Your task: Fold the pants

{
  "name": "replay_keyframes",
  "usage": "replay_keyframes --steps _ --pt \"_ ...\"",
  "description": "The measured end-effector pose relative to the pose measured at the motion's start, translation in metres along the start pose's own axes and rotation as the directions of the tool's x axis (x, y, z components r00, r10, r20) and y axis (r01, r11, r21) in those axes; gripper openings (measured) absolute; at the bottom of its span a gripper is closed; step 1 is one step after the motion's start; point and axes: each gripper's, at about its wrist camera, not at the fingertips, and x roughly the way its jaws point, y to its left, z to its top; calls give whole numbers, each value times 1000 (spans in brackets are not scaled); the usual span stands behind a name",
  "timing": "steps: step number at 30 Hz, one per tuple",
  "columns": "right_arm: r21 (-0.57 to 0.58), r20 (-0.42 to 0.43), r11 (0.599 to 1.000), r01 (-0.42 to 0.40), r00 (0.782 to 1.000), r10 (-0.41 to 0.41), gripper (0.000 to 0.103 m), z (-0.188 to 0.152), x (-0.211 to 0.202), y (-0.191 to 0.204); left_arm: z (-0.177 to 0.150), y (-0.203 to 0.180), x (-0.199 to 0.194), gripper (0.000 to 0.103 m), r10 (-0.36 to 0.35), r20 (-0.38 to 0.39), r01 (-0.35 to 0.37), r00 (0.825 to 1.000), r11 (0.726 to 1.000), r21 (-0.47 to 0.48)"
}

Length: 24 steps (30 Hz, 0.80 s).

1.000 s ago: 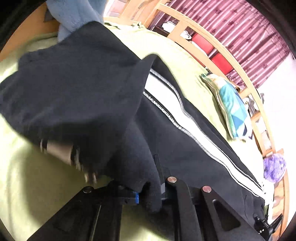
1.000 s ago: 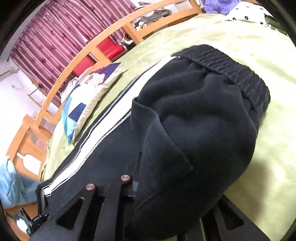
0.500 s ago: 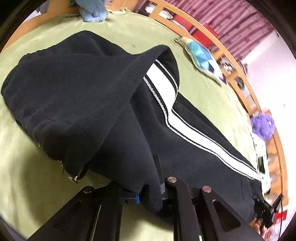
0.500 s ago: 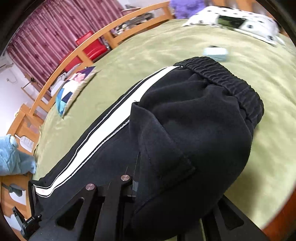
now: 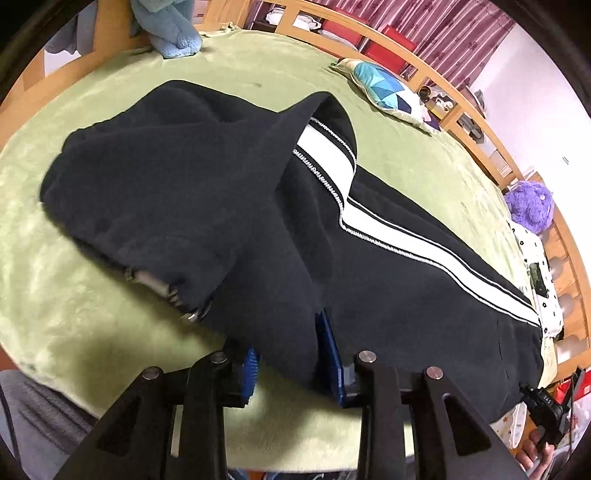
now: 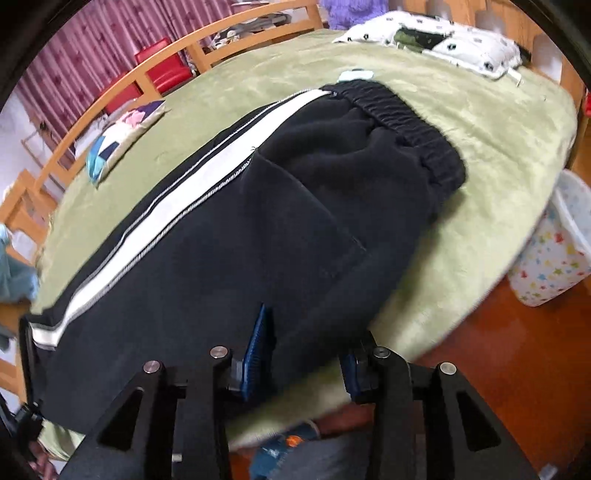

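Note:
Black pants (image 5: 229,206) with a white side stripe (image 5: 399,243) lie folded lengthwise on the green bed cover (image 5: 74,317). The cuffed leg end lies at the left in the left wrist view. The elastic waistband (image 6: 410,122) shows at the far right in the right wrist view. My left gripper (image 5: 290,360) is at the near edge of the leg. Its jaws are opening, and a fold of cloth lies loose between the blue pads (image 5: 328,354). My right gripper (image 6: 303,363) is at the near hip edge, jaws also opening, with cloth between them.
A blue plush toy (image 5: 173,29), a patterned pillow (image 5: 388,88) and a purple plush (image 5: 528,206) lie along the wooden bed rail (image 5: 436,70). A dotted pillow (image 6: 443,40) lies beyond the waistband. A star-patterned bin (image 6: 554,266) stands on the wooden floor by the bed.
Both grippers moved toward the near edge of the bed with the pants, which now rest flat on it. Both went from shut on the cloth to jaws apart.

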Motion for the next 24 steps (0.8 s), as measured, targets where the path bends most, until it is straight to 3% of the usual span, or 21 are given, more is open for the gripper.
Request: replay_keyframes --steps 6,11,15,21,24 --pt "-55 58 998 29 998 -25 42 -16 -39 5 -7 -2 -24 30 22 15 -23 1000 998 52" --pt "-114 101 993 36 995 -25 42 -5 -42 44 -19 -7 -47 30 73 74 -80 995 991 105" --pt "-173 131 985 15 991 8 42 -4 -43 73 -21 -4 -66 46 108 166 -134 980 978 158" --pt "-241 189 971 -2 981 49 42 -10 -35 113 5 5 -52 49 161 184 -197 970 961 196" --pt "-223 162 974 -35 984 72 42 -16 -27 123 19 3 -31 49 138 141 -168 980 957 237"
